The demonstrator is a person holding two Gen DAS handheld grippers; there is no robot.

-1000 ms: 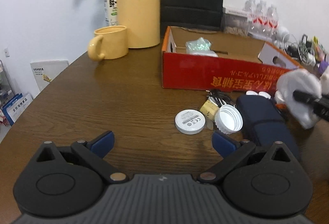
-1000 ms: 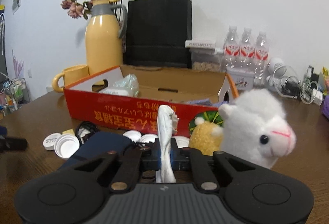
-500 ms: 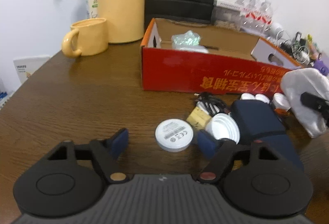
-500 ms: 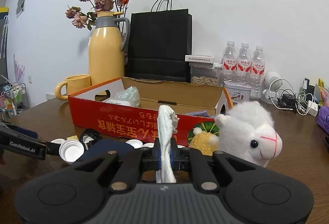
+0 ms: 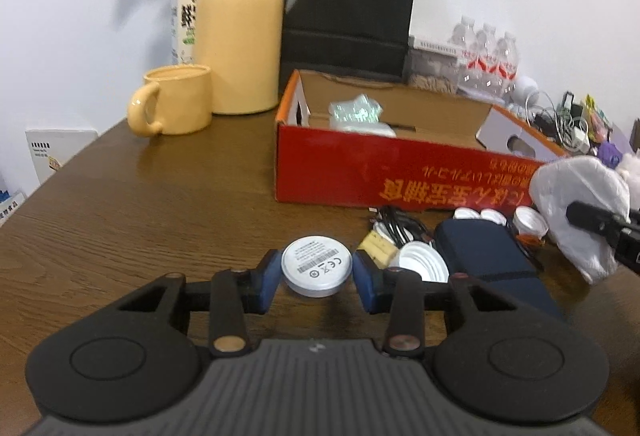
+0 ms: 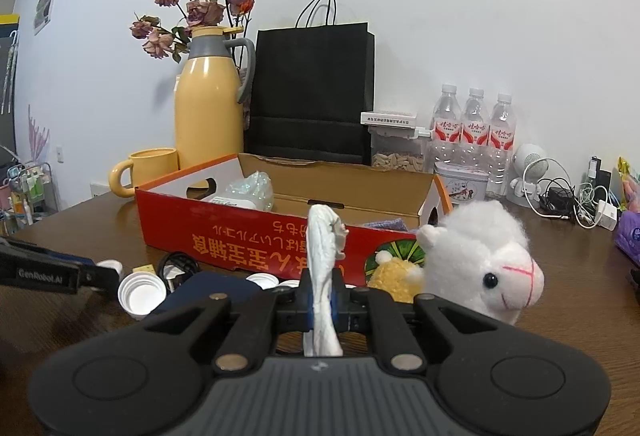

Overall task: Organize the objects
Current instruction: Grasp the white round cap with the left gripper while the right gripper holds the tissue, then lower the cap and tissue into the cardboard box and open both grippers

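My left claw [image 5: 317, 278] has just been closing, and its blue pads [image 5: 267, 278] now sit against both sides of the flat white round plastic puck with a printed label [image 5: 317, 270], which a second ago lay free ahead of wide-spread jaws; I judge the pinch is made or nearly so, and the puck is ready to be lifted toward the open red cardboard box [image 5: 400, 172] standing further back on the brown wooden tabletop [image 5: 140, 204]. The puck rests near the tabletop's front edge, just left of a ribbed white screw lid [image 5: 420, 264] and a dark blue fabric pouch [image 5: 488, 256]. My right claw [image 6: 320, 300] stays pressed together on a thin white cloth glove [image 6: 322, 268], as before. Only the left view shows the pads meeting the puck; the right view hides the puck behind my left claw but shows a white plush lamb [image 6: 484, 260] and a yellow plush [image 6: 394, 276] against the box's front wall.
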